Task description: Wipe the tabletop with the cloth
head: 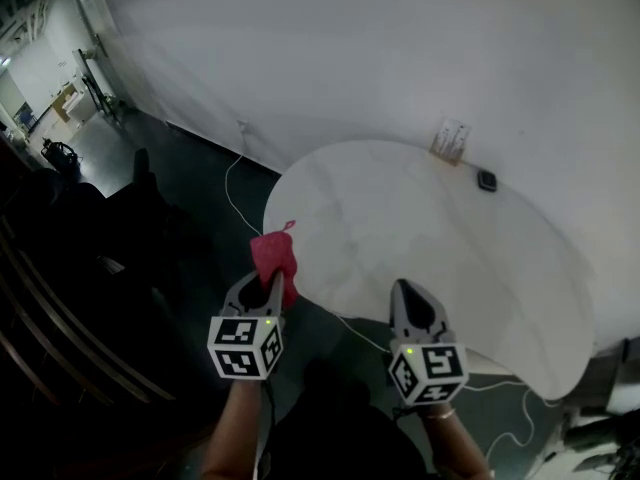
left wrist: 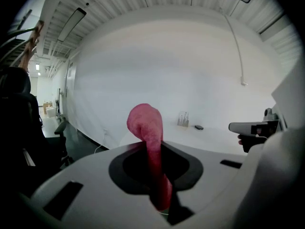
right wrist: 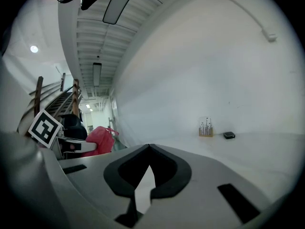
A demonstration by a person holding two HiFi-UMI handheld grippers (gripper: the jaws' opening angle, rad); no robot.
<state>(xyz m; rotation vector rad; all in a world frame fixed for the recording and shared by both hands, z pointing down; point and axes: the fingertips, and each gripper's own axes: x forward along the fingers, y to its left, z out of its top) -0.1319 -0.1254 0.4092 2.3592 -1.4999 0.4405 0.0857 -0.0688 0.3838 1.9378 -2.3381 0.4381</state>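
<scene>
Step in hand: approach, wiping not yet begun. My left tongs (head: 268,280) clamp red cloth (head: 273,255), held by near edge of tabletop (head: 430,233), apparently clear of it. Right tongs (head: 408,290) closed, empty. Next, I judge: lower cloth flat onto surface, press, sweep.

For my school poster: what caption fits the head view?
Left gripper holds a pink cloth beside the round white table's edge; right gripper is shut and empty.

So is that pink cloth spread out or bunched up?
Bunched up: the cloth sticks up crumpled from the left gripper, clamped between its jaws.
</scene>
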